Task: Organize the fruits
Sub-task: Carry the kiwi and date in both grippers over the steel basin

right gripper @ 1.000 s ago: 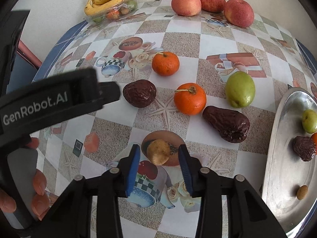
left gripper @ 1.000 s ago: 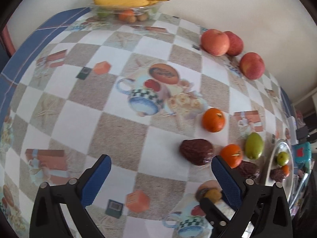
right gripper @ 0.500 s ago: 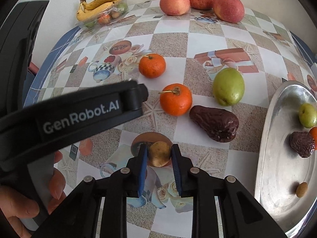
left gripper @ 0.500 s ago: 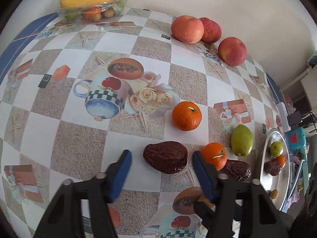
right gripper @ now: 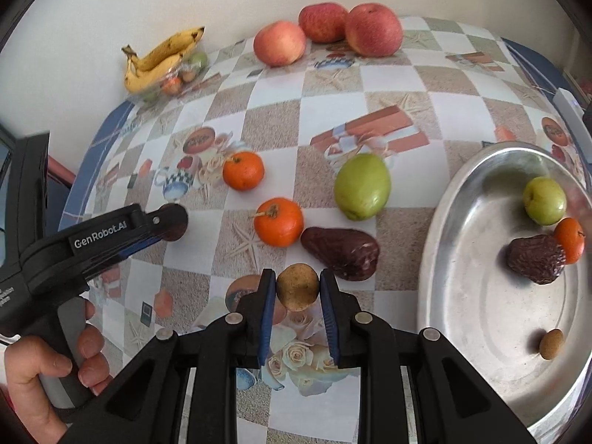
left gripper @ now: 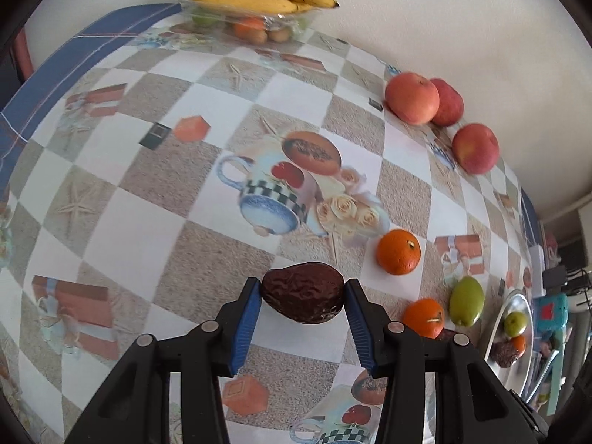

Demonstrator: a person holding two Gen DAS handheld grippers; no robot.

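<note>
The left claw (left gripper: 303,292) grips a dark wrinkled fruit (left gripper: 303,292) left of the metal tray (right gripper: 481,296); the right claw (right gripper: 298,290) clamps a small brown fruit (right gripper: 298,286) nearer that tray, over the tabletop (right gripper: 370,111).

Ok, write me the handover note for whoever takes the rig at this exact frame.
Left tool: shut on the dark wrinkled fruit.
Right tool: shut on the small brown fruit.
Done: the metal tray already holds a green fruit, a small orange, a dark fruit and a small brown one.
Left on the tablecloth: two oranges, a large green fruit, another dark fruit and three apples at the back.
Probably next: carry both held fruits to the tray, then the rest.
</note>
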